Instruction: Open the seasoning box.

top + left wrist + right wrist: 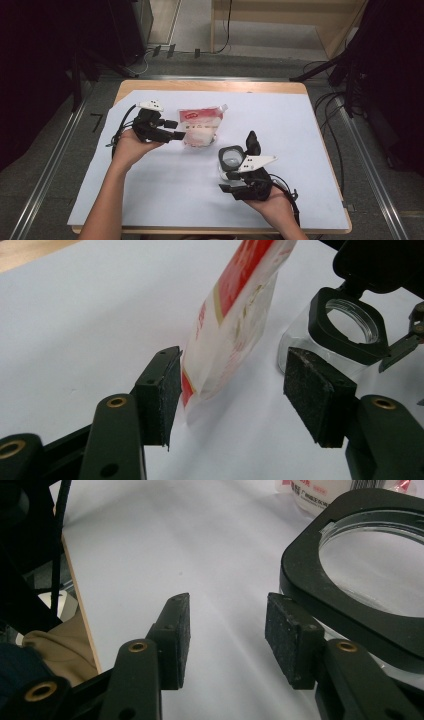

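On a white sheet [150, 200] covering the table, the left gripper [181, 135] is reaching toward a red-and-white pouch [201, 126] standing upright. In the left gripper view the pouch's [235, 325] lower edge is sitting between the open jaws, just beside one pad, with a clear gap to the other. To the right, a clear jar [231, 159] with a black square rim is standing open, apparently empty. The right gripper [227, 630] is resting beside the jar [365, 580], its jaws apart and gripping nothing.

The pouch [320, 492] carries a red label and small print, too small and blurred to read.
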{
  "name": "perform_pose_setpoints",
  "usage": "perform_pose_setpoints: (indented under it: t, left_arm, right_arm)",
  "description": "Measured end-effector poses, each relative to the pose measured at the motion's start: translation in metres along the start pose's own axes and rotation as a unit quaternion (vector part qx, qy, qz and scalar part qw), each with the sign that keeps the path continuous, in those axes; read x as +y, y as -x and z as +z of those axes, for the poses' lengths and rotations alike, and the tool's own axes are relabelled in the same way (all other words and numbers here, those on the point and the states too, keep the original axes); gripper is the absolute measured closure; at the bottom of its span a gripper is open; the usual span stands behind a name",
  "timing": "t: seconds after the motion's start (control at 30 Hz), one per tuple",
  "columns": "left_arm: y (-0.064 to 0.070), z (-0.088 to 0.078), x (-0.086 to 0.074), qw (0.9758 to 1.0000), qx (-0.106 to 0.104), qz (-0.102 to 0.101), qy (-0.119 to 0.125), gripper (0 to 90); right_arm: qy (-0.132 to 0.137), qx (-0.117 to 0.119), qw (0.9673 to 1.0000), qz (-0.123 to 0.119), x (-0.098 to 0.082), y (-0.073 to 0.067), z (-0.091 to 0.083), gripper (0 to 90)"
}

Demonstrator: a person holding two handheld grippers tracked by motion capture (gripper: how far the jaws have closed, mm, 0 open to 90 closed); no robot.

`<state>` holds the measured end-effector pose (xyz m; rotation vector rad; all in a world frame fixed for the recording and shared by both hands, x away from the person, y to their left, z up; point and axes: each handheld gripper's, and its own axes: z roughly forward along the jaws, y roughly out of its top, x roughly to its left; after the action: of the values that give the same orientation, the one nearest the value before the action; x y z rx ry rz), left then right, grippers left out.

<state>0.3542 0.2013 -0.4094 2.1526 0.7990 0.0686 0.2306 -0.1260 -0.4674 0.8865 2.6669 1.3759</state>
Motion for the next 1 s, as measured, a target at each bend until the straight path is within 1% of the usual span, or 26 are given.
perform_pose_setpoints:
  t: [0.03,0.1,0.13,0.2,0.23,0.27,0.3,0.37,0.4,0.43,0.5,0.53,0.57,0.6,0.63,0.7,0.73,0.77,0.83,0.87,0.93,0.97,1.0]
  left_arm:
    - [-0.001,0.002,0.001,1.0,0.0,0.002,-0.008,41.1]
    - [-0.001,0.004,0.002,1.0,0.0,0.003,-0.007,41.1]
    - [-0.001,0.006,0.004,1.0,0.003,0.005,-0.008,41.1]
    - [0.0,0.009,0.007,0.9999,-0.001,0.009,-0.007,41.3]
    - [-0.001,0.011,0.008,0.9999,0.001,0.013,-0.006,41.9]
    - [0.0,0.012,0.009,0.9999,-0.001,0.01,-0.007,41.9]
    - [0.0,0.016,0.011,0.9999,-0.004,0.011,-0.011,42.5]
    - [-0.001,0.017,0.013,0.9998,-0.004,0.013,-0.013,43.3]
    - [0.0,0.018,0.013,0.9999,-0.004,0.01,-0.009,44.3]
    - [0.001,0.019,0.017,0.9997,-0.014,0.007,-0.021,45.6]
    - [0.002,0.02,0.02,0.9997,-0.009,0.011,-0.021,49.5]
    - [0.003,0.02,0.022,0.9994,-0.016,0.016,-0.025,51.3]
    - [0.003,0.021,0.027,0.9993,-0.016,0.021,-0.027,52.5]
    - [0.003,0.021,0.027,0.9993,-0.016,0.021,-0.027,55.2]
    - [0.002,0.023,0.029,0.9995,-0.01,0.014,-0.028,58.1]
    - [0.0,0.025,0.029,0.9995,-0.007,0.015,-0.027,65.1]
    - [0.0,0.025,0.029,0.9995,-0.007,0.015,-0.027,66.8]
    - [0.0,0.027,0.028,0.9995,-0.008,0.01,-0.028,69.0]
    - [0.0,0.027,0.028,0.9994,-0.004,0.012,-0.031,72.3]
    - [0.001,0.027,0.028,0.9994,-0.001,0.017,-0.03,74.3]
    - [0.002,0.028,0.028,0.9994,-0.001,0.015,-0.03,79.3]
    - [0.003,0.028,0.028,0.9993,-0.005,0.017,-0.033,82.5]
    - [0.003,0.028,0.028,0.9992,-0.006,0.019,-0.034,82.5]
  right_arm:
    - [-0.001,-0.001,1.0,0.001,0.0,0.0,0.0,53.6]
    - [-0.001,-0.001,1.0,0.001,0.0,0.001,0.0,53.7]
    - [-0.001,-0.001,1.0,0.001,0.0,0.001,0.001,53.6]
    - [-0.001,-0.001,1.0,0.001,0.0,0.0,0.001,53.7]
    - [-0.001,-0.001,1.0,0.001,0.0,0.0,0.001,53.7]
    - [-0.001,-0.001,1.0,0.001,0.0,0.0,0.001,53.7]
    - [0.0,-0.001,1.0,0.0,0.001,0.0,0.002,53.6]
    - [0.0,0.0,1.0,0.002,0.003,-0.001,0.003,53.5]
    - [0.001,0.0,1.0,0.0,0.004,-0.002,0.003,53.4]
    - [0.002,0.0,1.0,0.0,0.005,-0.002,0.003,53.2]
    - [0.001,0.002,1.0,-0.002,0.008,-0.003,0.003,53.6]
    - [-0.001,0.004,1.0,0.0,0.01,-0.003,0.004,53.8]
    - [0.001,0.005,1.0,-0.001,0.012,-0.003,0.005,54.0]
    - [0.001,0.005,1.0,-0.001,0.012,-0.003,0.005,54.0]
    - [-0.004,0.007,1.0,0.002,0.018,-0.005,0.007,53.1]
    - [-0.004,0.008,1.0,-0.002,0.024,-0.009,0.01,52.8]
    - [-0.004,0.008,1.0,-0.002,0.024,-0.009,0.01,52.8]
    - [0.002,0.015,0.9999,-0.005,0.03,-0.013,0.013,53.0]
    - [0.0,0.02,0.9998,-0.009,0.035,-0.017,0.018,53.1]
    - [-0.001,0.02,0.9997,-0.013,0.037,-0.018,0.02,53.2]
    - [-0.002,0.023,0.9996,-0.015,0.039,-0.02,0.022,53.5]
    - [-0.003,0.025,0.9995,-0.02,0.044,-0.022,0.026,53.7]
    - [-0.003,0.025,0.9995,-0.02,0.044,-0.022,0.026,53.7]
